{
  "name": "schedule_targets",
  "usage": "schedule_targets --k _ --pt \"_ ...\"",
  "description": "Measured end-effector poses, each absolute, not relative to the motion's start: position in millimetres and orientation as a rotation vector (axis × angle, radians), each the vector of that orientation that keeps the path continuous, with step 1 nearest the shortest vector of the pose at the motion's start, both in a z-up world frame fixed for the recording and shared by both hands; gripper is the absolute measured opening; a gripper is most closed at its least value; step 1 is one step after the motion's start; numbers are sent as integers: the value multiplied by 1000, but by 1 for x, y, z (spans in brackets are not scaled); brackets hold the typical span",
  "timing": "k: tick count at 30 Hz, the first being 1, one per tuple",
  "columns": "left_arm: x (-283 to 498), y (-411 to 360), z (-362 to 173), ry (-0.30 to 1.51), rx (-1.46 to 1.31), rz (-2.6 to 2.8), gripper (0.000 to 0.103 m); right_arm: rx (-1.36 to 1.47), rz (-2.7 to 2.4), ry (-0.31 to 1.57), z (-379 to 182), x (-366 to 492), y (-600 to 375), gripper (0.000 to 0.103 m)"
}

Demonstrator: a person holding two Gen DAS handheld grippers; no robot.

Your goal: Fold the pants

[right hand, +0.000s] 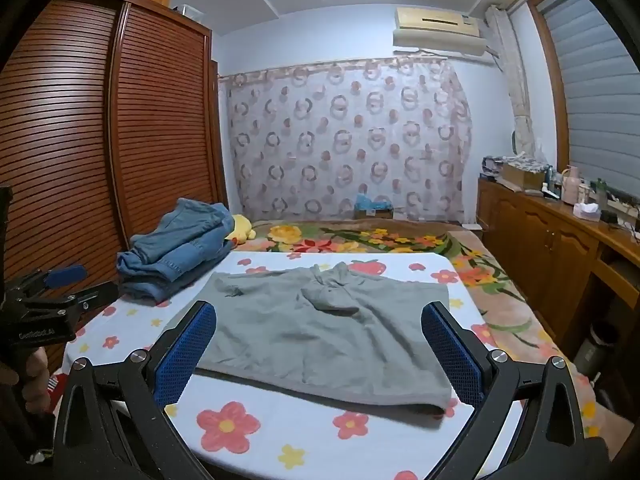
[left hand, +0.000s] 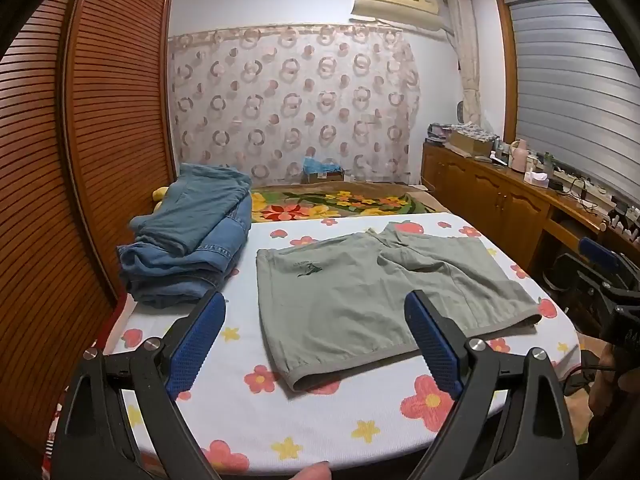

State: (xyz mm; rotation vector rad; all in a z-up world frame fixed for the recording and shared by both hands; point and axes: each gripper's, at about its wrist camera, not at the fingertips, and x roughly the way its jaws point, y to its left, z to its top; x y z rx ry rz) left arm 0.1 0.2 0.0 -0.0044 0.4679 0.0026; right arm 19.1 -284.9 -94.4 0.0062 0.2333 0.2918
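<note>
Two wide-apart jaws on the left gripper (left hand: pixel 316 344) hover empty above the grey-green shorts (left hand: pixel 372 300), spread flat on the flowered bed sheet (left hand: pixel 320 432); pinching one layer could drag them askew. From the right view, the right gripper (right hand: pixel 320 352) likewise hangs released over the shorts (right hand: pixel 320 340), level and pointing forward, near stacked jeans (right hand: pixel 180 256).

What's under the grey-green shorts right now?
The shorts lie flat on the flower-print sheet, which shows all around them. Whatever lies directly beneath the fabric is covered.
</note>
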Motion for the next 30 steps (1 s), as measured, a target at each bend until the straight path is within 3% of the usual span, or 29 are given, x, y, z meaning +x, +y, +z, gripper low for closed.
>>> schedule_targets --k 30 --pt "-5 1 2 455 5 13 92 9 284 233 -92 18 -287 103"
